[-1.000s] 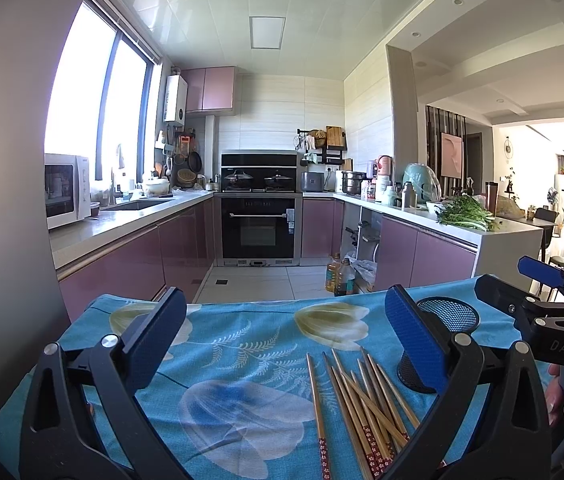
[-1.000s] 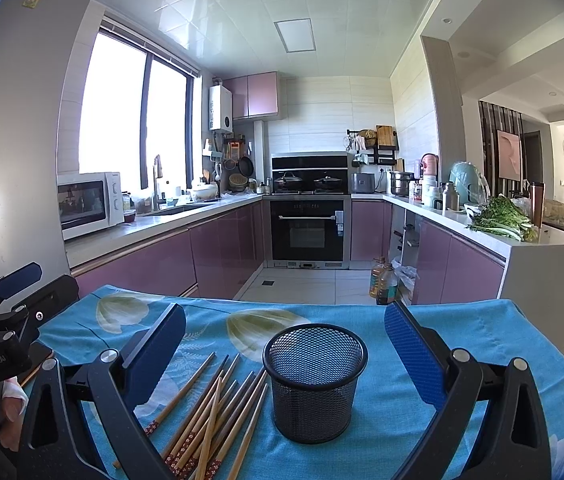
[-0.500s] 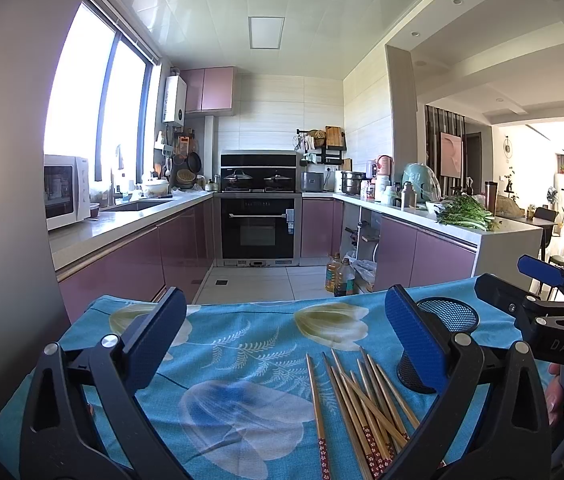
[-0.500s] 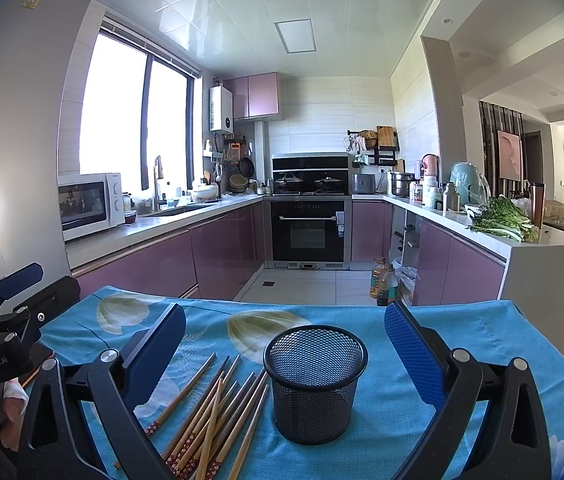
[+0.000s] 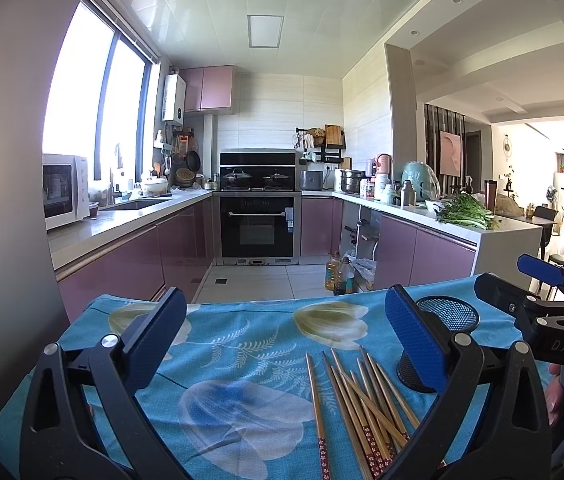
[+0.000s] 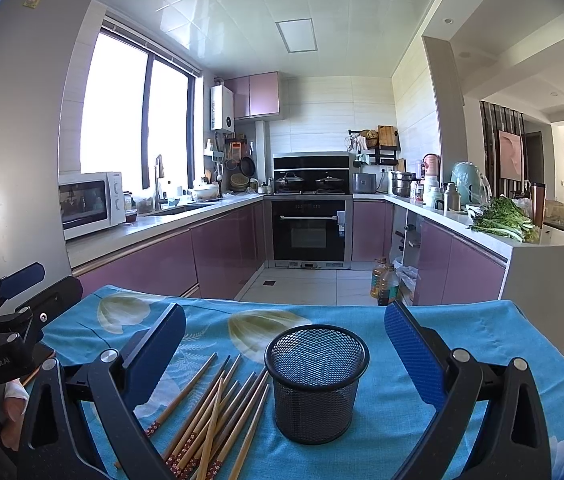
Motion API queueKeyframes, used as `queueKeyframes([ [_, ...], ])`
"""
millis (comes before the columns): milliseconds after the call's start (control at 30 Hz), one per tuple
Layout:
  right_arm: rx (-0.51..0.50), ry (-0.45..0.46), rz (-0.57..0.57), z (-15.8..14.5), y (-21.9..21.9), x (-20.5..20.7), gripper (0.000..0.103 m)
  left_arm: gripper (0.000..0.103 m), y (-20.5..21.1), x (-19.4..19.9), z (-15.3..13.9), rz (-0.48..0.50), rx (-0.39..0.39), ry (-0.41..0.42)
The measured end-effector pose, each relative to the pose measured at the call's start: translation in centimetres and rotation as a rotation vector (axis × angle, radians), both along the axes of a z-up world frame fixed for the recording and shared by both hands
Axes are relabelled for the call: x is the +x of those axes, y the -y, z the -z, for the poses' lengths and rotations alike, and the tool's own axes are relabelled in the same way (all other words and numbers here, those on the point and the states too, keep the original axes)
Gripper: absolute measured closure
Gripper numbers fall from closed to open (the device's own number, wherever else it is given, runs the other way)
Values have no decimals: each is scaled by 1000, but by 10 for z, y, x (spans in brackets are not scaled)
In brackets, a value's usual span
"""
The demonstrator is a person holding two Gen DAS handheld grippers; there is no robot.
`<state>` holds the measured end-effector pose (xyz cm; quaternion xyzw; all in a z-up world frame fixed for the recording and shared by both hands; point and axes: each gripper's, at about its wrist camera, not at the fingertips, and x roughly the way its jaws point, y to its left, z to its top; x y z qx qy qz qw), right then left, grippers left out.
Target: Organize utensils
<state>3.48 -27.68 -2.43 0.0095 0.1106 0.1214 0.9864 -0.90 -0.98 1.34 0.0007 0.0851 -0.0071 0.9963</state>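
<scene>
Several chopsticks point(image 6: 218, 412) lie loose beside the empty mesh cup point(image 6: 316, 384).
I hold both hand-held grippers, left point(image 5: 282, 344) and right point(image 6: 282, 348), spread wide, grasping nothing; next I pinch one chopstick.

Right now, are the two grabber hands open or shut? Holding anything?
Left gripper: open, holding nothing.
Right gripper: open, holding nothing.

Chopsticks point(image 5: 356, 404) run past the bottom edge; holder point(image 5: 442, 332) partly hidden
</scene>
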Motion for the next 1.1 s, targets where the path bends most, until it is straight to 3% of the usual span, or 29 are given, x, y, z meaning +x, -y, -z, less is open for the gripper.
queueKeyframes([
  [267,-1,-25,-33,1,-1,2,7,5,-2,5,7,2,4,-17],
  [467,-68,-142,-210,16,-20,3,8,5,-9,23,20,18,16,-122],
  [633,-187,-284,-307,44,-47,11,27,5,-13,49,45,31,49,-275],
  [667,-198,-320,-322,51,-52,15,36,6,-12,55,50,35,60,-306],
  [800,-201,-436,-354,75,-64,32,60,19,-15,73,74,74,67,-408],
  [1000,-174,-556,-362,95,-69,54,78,36,-10,94,101,125,95,-508],
  [1100,-170,-584,-365,98,-69,59,80,41,-4,104,110,151,115,-544],
])
